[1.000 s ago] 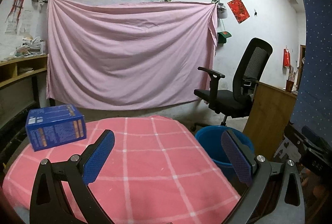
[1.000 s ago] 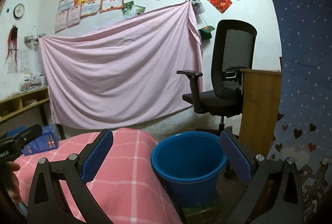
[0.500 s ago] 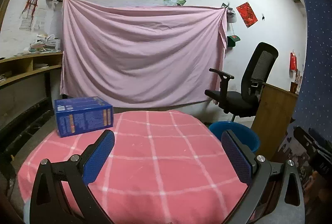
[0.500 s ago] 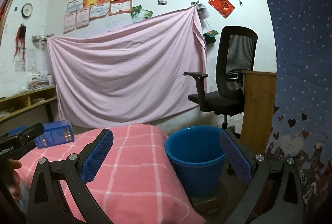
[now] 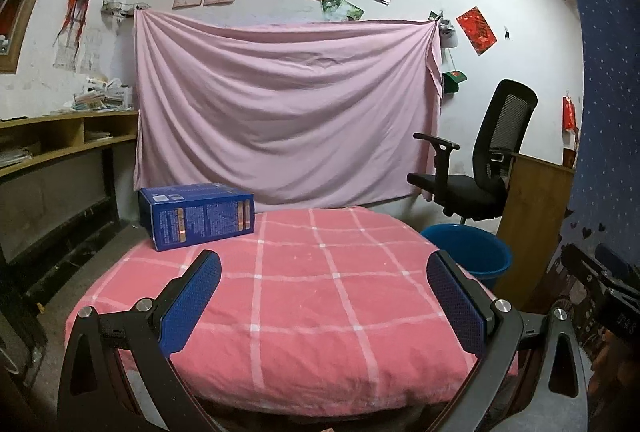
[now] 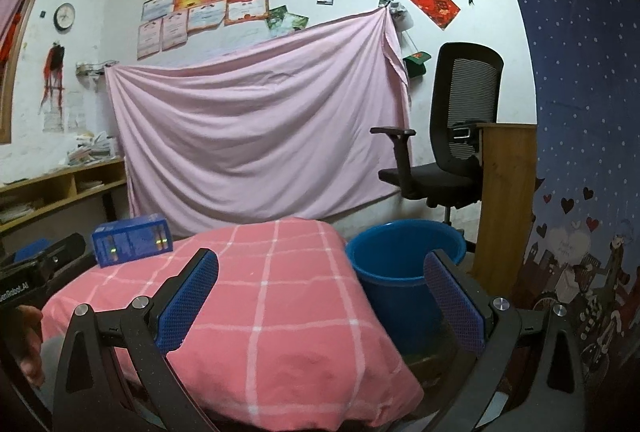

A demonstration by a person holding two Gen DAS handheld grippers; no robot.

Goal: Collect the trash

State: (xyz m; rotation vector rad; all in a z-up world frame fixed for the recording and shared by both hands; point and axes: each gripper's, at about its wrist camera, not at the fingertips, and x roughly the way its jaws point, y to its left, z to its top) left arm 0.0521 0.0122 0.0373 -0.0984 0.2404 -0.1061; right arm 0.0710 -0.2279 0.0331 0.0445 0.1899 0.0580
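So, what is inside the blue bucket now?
The right wrist view shows only bare blue inner wall in the blue bucket. Its bottom is hidden behind the near rim, so trash lying there cannot be excluded.

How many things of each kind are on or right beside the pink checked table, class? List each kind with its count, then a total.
Blue box: 1
Blue bucket: 1
Total: 2
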